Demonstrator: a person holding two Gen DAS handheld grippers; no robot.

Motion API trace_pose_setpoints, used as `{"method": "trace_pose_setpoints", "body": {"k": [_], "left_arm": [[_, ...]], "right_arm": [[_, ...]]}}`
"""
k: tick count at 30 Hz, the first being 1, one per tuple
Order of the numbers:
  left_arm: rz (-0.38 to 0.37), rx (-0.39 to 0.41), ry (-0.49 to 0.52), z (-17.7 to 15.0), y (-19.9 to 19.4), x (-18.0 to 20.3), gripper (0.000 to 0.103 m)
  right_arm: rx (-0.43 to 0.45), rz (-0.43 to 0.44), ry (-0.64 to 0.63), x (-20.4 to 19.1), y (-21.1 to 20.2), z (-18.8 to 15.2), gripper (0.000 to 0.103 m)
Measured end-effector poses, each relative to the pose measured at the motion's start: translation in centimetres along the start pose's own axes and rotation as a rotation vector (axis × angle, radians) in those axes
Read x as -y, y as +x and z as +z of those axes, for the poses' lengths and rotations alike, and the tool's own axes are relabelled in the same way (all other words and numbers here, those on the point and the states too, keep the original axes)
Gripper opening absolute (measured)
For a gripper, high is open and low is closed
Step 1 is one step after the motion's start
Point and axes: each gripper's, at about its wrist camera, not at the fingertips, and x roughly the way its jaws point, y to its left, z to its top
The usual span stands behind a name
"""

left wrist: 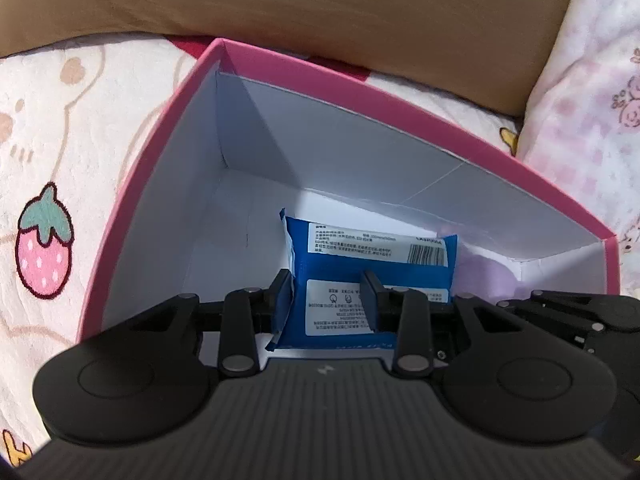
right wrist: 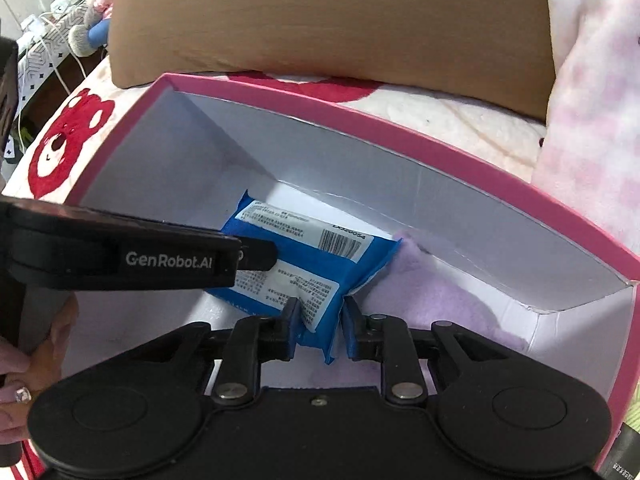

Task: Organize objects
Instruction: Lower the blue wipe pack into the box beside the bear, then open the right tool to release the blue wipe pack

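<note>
Down inside the pink box [left wrist: 158, 148], with its white walls, one blue packet [left wrist: 372, 258] of wipes lies label side up near the middle of the floor, and both tools have hold of it. The left gripper [left wrist: 326, 300] is pinched in on the packet's near end, its two black fingers pressing either side of the wrapper. The right gripper [right wrist: 318, 320] is squeezed down tight on a corner of the same packet, the wrapper crumpled between its pads. In the right wrist view the left gripper's black body, printed with white lettering, reaches across from the left and covers part of the packet, and a hand [right wrist: 24, 380] wraps its handle at the edge. A pale purple cloth [right wrist: 432, 300] lies in the box just beside the packet, touching its far corner and filling the box's right end. The box sits on a bedspread [left wrist: 52, 120] printed with strawberries and red bears. A tan pillow [right wrist: 332, 20] lies behind the box, and a pink-patterned blanket [left wrist: 592, 80] is bunched on the right. Past the bed, a cluttered side table [right wrist: 44, 40] shows blurred. One box, one packet, one cloth, two grippers.
</note>
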Motion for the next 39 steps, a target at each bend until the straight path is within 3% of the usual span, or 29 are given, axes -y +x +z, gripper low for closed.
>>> {"method": "trace_pose_setpoints", "body": {"k": [13,16,24,28,34,39], "left_arm": [[0.073,0.035,0.102,0.0,0.5,2.4,0.031],[0.074,0.034,0.109,-0.3,0.1,2.7,0.031],[0.040,0.068,0.190,-1.6,-2.5,4.0,0.031],[-0.014,0.086,0.214,-2.3,-4.1,4.7,0.031],[0.029,0.079,0.258,-3.3,-6.3,5.5,0.031],[0.001,0.092,0.269,-4.6,-9.4,5.5,0.035]], "right_arm": [[-0.007,-0.071,-0.055,-0.6,-0.2,-0.3,0.027],[-0.002,-0.042,-0.052,-1.0,-1.4,-0.9,0.030],[0.058,-0.027,-0.091,-2.0,-4.7,-2.2,0.038],[0.075,-0.018,-0.070,-1.9,-6.1,-2.8,0.043],[0.067,-0.014,-0.086,-3.3,-7.5,-3.9,0.045],[0.091,-0.019,-0.091,-3.9,-9.4,-4.7,0.050]]}}
